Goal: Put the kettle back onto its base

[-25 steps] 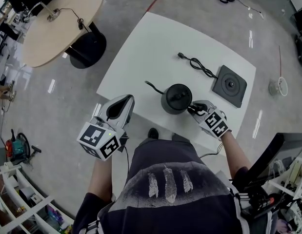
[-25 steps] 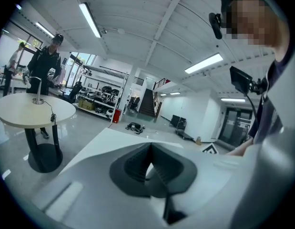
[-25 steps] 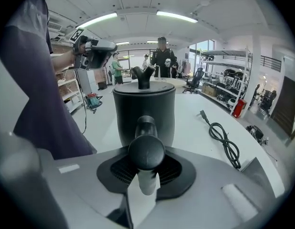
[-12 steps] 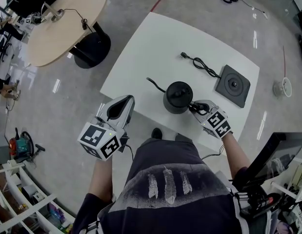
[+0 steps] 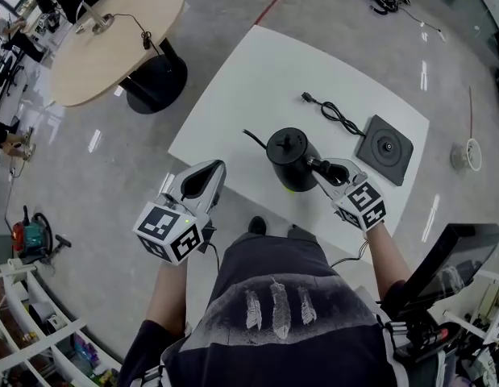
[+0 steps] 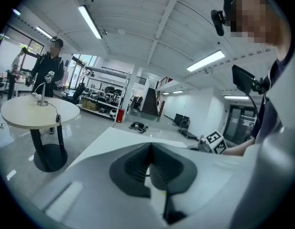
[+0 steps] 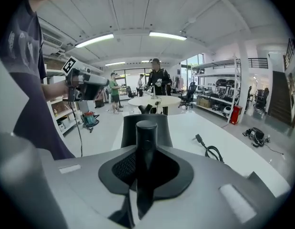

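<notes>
A black gooseneck kettle (image 5: 288, 156) hangs tilted just above the white table (image 5: 249, 79), its pale underside showing. My right gripper (image 5: 322, 168) is shut on the kettle's handle (image 7: 146, 144); its jaws have just been closing on that handle, which stands upright between the pads. The kettle's body (image 7: 146, 124) fills the view just beyond them. The square black base (image 5: 384, 149) lies to the right of the kettle, apart from it, with its cord (image 5: 334, 113) trailing toward the far side. My left gripper (image 5: 202, 176) is off the table's near left edge, shut and holding nothing (image 6: 149, 159).
A round wooden table (image 5: 112, 35) on a black pedestal stands at the far left, with people beside it. A dark monitor (image 5: 455, 256) is at the near right. A small white round thing (image 5: 467, 153) lies on the floor to the right of the table.
The right gripper has risen with the kettle, which has left the table and now tilts. The left gripper has kept still.
</notes>
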`<state>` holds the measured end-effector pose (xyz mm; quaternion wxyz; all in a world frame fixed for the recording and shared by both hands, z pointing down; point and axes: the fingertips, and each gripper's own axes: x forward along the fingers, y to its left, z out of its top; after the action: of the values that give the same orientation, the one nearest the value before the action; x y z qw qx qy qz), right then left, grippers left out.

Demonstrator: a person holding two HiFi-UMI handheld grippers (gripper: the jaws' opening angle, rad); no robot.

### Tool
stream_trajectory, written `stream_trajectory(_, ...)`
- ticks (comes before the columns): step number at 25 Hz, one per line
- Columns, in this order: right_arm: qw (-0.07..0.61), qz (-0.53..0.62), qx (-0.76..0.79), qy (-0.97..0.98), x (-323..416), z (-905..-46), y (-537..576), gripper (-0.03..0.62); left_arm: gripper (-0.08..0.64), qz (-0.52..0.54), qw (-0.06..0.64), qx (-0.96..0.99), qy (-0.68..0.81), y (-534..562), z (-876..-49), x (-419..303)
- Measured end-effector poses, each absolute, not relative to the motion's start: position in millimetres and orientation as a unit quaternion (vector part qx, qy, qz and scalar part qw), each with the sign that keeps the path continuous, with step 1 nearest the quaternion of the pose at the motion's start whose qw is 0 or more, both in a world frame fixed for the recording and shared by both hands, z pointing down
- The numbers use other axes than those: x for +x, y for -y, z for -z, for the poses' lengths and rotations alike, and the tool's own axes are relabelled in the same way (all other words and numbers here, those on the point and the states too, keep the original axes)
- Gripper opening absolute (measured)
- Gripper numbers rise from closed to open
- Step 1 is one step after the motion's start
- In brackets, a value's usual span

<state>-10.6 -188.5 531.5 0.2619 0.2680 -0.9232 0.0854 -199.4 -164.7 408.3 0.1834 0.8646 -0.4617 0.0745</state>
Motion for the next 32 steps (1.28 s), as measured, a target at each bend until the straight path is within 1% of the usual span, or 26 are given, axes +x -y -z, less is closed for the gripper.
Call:
stream_trajectory(2, 0.249, -0.085, 0.280, 0.923, -17, -536, 208, 0.055, 0.000, -0.072, 0.183, 0.865, 0.461, 178, -422, -208)
stream_trajectory(4, 0.238, -0.111, 0.277, 0.924, -28, -547, 195, 0.054, 0.000, -0.090, 0.214, 0.855, 0.463, 158, -445, -222)
stream_trajectory(6, 0.230, -0.138, 0.271, 0.924, -28, -542, 170, 0.054, 0.000, -0.102, 0.241, 0.846, 0.465, 132, -451, -226)
stream_trajectory(8, 0.217, -0.143, 0.274, 0.926, -22, -523, 166, 0.052, 0.000, -0.093, 0.237, 0.850, 0.462, 133, -445, -218)
stream_trajectory(11, 0.195, -0.120, 0.288, 0.930, -16, -494, 186, 0.052, 0.000, -0.076, 0.218, 0.861, 0.454, 153, -440, -205)
stream_trajectory(17, 0.145, -0.104, 0.294, 0.939, -27, -447, 201, 0.052, 0.000, -0.064, 0.214, 0.868, 0.444, 167, -438, -204)
stream_trajectory(24, 0.139, -0.091, 0.295, 0.941, -45, -434, 202, 0.052, 0.000, -0.050, 0.212, 0.867, 0.448, 162, -438, -222)
stream_trajectory(32, 0.122, -0.111, 0.306, 0.938, -43, -426, 201, 0.054, 0.000, -0.038, 0.222, 0.866, 0.447, 162, -439, -225)
